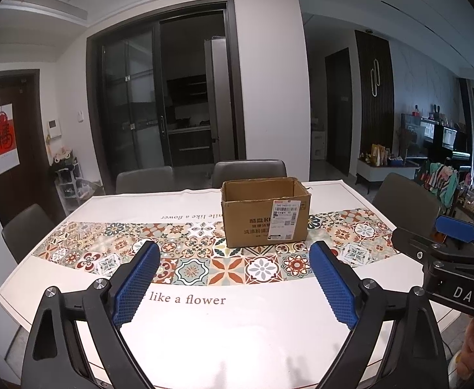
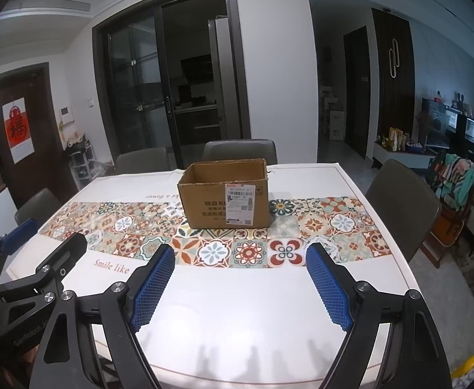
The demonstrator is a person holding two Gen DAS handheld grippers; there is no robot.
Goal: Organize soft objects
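Note:
An open brown cardboard box (image 1: 265, 214) with a white shipping label stands on the table's patterned tile strip; it also shows in the right wrist view (image 2: 225, 196). Its inside is not visible. No soft objects show on the table. My left gripper (image 1: 235, 261) is open and empty, held above the near part of the table, short of the box. My right gripper (image 2: 240, 264) is open and empty, beside the left one. The right gripper shows at the right edge of the left wrist view (image 1: 444, 243), and the left gripper at the left edge of the right wrist view (image 2: 42, 253).
The table (image 1: 204, 330) has a white cloth with a tiled band and the words "like a flower". Grey chairs (image 1: 249, 168) stand at the far side and at both ends (image 2: 398, 201). Dark glass doors are behind. A cluttered living area lies to the right.

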